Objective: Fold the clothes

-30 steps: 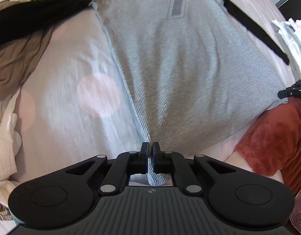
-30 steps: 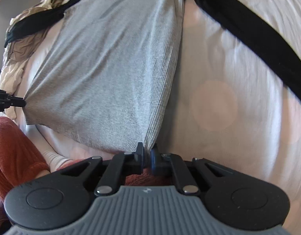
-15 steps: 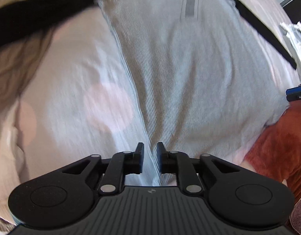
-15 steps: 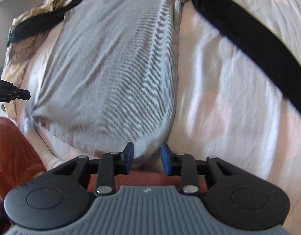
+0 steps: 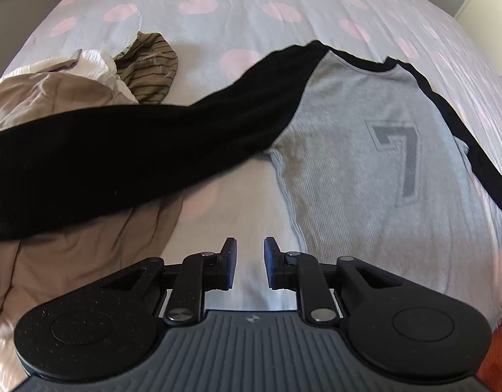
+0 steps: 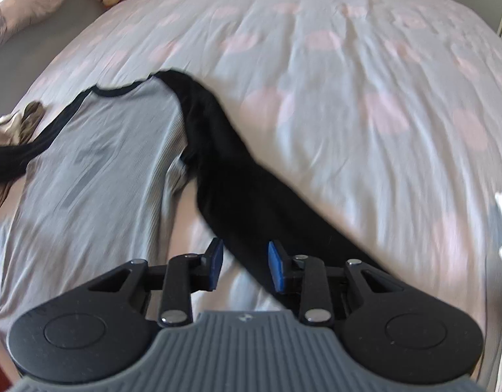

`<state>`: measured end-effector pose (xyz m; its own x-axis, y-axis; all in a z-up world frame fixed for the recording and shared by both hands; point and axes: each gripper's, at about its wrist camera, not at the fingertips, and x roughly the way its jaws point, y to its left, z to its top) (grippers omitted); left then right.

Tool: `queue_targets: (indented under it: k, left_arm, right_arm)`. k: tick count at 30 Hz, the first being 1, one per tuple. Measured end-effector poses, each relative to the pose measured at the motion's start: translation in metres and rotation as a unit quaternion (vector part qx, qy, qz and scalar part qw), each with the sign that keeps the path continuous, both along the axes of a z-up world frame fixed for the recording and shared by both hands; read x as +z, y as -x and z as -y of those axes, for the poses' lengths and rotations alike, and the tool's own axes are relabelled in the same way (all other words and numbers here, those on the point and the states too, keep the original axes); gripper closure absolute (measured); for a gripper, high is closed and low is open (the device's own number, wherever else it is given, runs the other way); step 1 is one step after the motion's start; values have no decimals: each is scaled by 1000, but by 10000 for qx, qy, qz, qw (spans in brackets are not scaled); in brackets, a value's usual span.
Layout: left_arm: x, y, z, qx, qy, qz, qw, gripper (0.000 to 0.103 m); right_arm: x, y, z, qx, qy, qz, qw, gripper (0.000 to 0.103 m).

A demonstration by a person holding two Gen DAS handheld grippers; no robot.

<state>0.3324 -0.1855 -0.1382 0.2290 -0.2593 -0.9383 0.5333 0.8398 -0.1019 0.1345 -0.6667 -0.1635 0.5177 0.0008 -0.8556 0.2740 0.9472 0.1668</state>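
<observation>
Folding barely begun: both grippers hang empty over the bed [image 6: 365, 65]. Left gripper [image 5: 250, 263] has its jaws a narrow gap apart, nothing between them, only bare sheet under it just beside the shirt's [image 5: 365, 176] side edge. Right gripper [image 6: 244, 266] stands a bit wider, also gripping nothing; the right sleeve [image 6: 251, 209] runs under the gap, but the pads do not press on it.

Shirt lies spread flat on the bed, print side up, grey body smooth, collar at the far end. Left sleeve [image 5: 120, 156] stretches straight out sideways, its end lying over a tan garment [image 5: 71, 248]. Right sleeve angles out from the shoulder toward the near edge. No fold visible yet in body or sleeves.

Done, judged from the layout: shirt laid out and flattened. Left: sleeves in, sides over, bottom up.

Farther left, a pile [image 5: 97, 72] of white, tan and striped clothes, unfolded, likely waiting their turn.
</observation>
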Motion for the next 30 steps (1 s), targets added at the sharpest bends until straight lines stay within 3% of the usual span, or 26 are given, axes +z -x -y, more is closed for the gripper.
queue_targets:
  k: [9,15,17,18,23,30]
  left_arm:
    - [-28,-27,27,-155,8,13,9999,88]
    - [-39,-31,47,-388,10,108,9992,88]
    - [-38,-31,51,-447,6,221,9988,88]
    - [-36,-31,51,-465,39,299,9985,88]
    - [-22,-36,53,-450,200,724,9962,88]
    - [-18,-60,54,-262,112,1110,9934,86]
  right_arm:
    - [-23,-62,29,-145,-153,241,9995,69]
    - [-41,-92,26,-101,-346,274,9990,71]
    - [-47,-97,22,-45,-338,203,9992,82]
    - [-49,-98,20,-33,-317,159,9994,99]
    - [-44,-100,18,-91,79,161,9998,100]
    - [-37,-116,46,-527,649,167,9964,100]
